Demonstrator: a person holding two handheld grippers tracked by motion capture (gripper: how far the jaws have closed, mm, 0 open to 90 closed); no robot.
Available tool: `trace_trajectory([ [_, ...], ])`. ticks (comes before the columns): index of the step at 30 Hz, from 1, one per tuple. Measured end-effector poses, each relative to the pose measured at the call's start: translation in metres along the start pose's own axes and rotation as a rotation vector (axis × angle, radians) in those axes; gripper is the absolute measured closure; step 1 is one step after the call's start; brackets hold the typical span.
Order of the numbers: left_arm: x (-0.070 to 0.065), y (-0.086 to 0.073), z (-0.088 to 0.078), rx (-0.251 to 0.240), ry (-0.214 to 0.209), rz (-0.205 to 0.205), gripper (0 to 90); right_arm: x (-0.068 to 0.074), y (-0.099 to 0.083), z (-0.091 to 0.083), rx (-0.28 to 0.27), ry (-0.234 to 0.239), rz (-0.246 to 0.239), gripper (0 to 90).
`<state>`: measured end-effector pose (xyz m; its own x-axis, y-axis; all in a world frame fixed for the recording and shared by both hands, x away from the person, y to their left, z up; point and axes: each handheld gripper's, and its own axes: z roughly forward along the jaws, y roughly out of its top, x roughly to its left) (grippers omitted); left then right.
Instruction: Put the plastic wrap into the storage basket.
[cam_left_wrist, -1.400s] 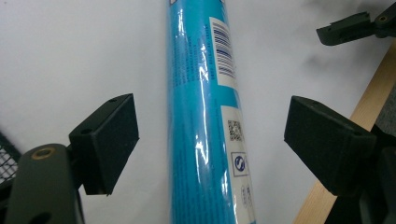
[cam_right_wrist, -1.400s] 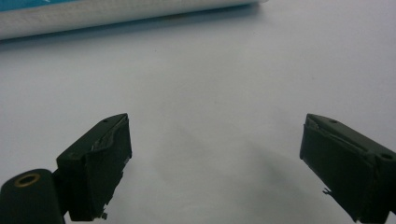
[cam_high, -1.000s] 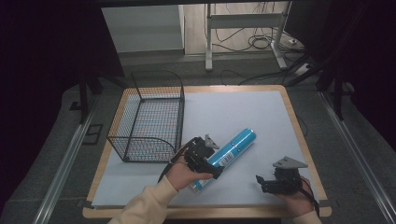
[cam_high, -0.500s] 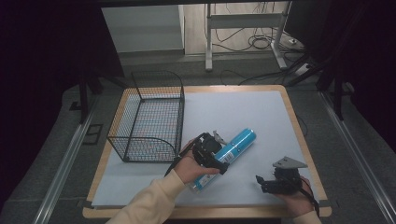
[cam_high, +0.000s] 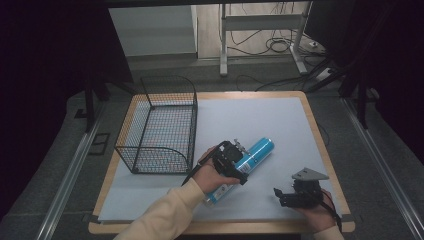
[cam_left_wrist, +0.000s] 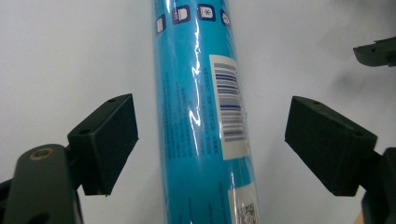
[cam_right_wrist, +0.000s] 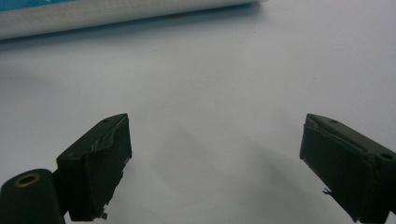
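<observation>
- Black wire basket (cam_high: 159, 127) stands at the left of the white tabletop (cam_high: 280, 120); I see nothing in it, and it is apart from everything else.
- Just right of the basket, my left gripper (cam_high: 235, 159) hangs over the blue tube (cam_high: 250, 155). In the left gripper view the tube (cam_left_wrist: 201, 116) runs straight up the picture between the two pads, so its long axis crosses the closing line squarely.
- Left gripper (cam_left_wrist: 210, 140) state: jaws apart, a clear gap on each side of the tube, no pad touching it. The tube sits a little closer to the left pad (cam_left_wrist: 105, 140).
- The tube lies flat on the tabletop, slanting from near-left to far-right, its far end pointing away from the basket.
- I judge the next move to be a short descent and a squeeze at mid-length; a slight sideways centring first would spare a nudge.
- Right gripper (cam_high: 289, 196) sits at the near right, well apart from the tube; jaws spread over bare tabletop (cam_right_wrist: 210, 93), holding nothing (cam_right_wrist: 215, 172).
- Left hand (cam_high: 212, 175) is plainly the nearer one.
</observation>
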<state>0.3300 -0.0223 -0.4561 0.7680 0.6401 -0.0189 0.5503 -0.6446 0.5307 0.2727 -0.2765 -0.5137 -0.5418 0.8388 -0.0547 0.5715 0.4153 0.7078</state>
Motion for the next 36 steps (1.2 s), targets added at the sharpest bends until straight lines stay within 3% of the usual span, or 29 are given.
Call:
trace_trajectory([
  [11,0.002,0.016,0.024,0.067,-0.012,-0.008,16.6,0.000,0.000,0.001,0.005,0.000,-0.004,9.5],
  [14,0.003,0.017,0.028,0.083,-0.010,-0.006,16.5,0.000,0.000,0.001,0.005,-0.001,-0.005,9.5],
  [17,0.008,0.018,0.036,0.101,-0.005,-0.036,16.4,0.000,0.000,0.001,0.004,-0.001,-0.005,9.6],
  [27,0.010,0.019,0.051,0.180,-0.019,-0.042,18.1,0.000,-0.001,0.002,0.009,-0.001,-0.008,9.6],
  [32,0.010,0.020,0.059,0.218,-0.015,-0.046,22.3,0.000,-0.001,0.002,0.012,0.000,-0.005,9.6],
  [36,0.009,0.020,0.061,0.222,-0.015,-0.046,29.0,0.000,-0.001,0.002,0.013,0.000,-0.004,9.6],
])
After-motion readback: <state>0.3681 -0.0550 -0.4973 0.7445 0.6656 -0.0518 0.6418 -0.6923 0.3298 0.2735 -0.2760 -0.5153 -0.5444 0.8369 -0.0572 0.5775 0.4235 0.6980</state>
